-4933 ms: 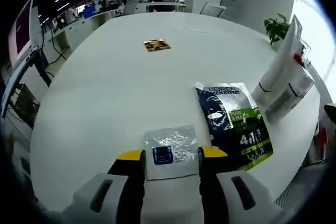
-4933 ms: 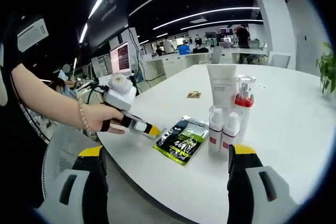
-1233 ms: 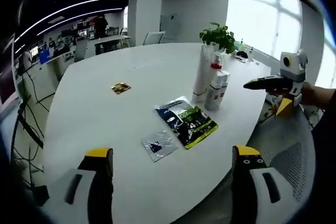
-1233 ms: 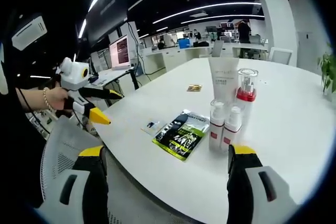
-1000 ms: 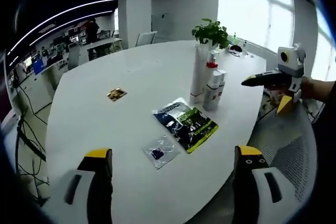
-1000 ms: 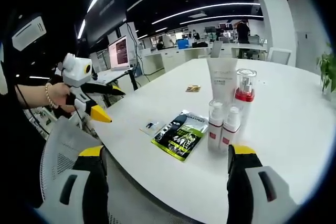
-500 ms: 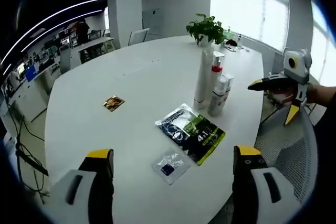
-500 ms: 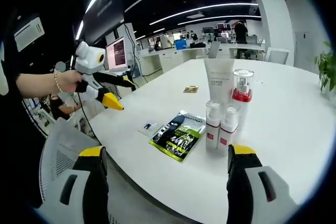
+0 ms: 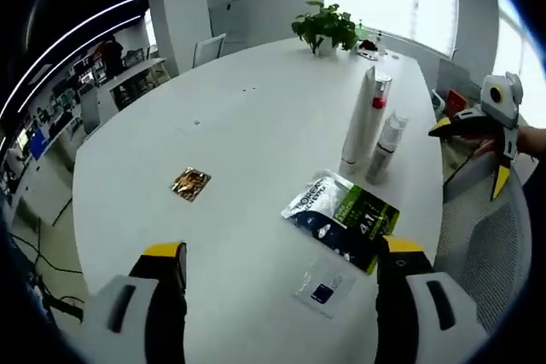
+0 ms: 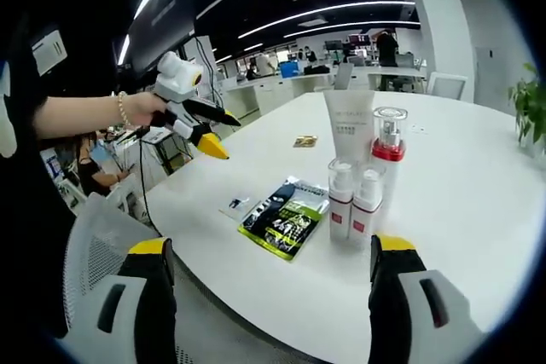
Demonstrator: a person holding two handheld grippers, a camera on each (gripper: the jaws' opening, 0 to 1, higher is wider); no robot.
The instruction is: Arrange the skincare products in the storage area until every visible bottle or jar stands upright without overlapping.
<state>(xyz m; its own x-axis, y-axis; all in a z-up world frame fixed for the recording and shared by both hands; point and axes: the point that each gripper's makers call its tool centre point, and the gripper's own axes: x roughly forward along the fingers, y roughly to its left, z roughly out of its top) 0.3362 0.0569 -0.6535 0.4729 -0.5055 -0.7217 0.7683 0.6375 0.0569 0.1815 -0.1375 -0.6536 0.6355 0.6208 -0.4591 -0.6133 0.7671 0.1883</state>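
Observation:
Four skincare containers stand upright in a tight group on the white table: a tall white tube, a clear pump bottle with a red collar, and two small white bottles with red labels. The left gripper view shows the tube and small bottles from above. A green-and-black pouch lies flat beside them. My right gripper is open, off the table's near edge. My left gripper, open and hand-held, hovers above the table's left side. My left gripper frames the pouch.
A small silver sachet lies near the pouch, and a gold sachet lies further in. A potted plant stands at the table's far end. A mesh chair is by the near edge. Office desks lie beyond.
My left gripper has risen and swung in over the table, now looking down on the products. My right gripper has barely moved. The products have stayed put.

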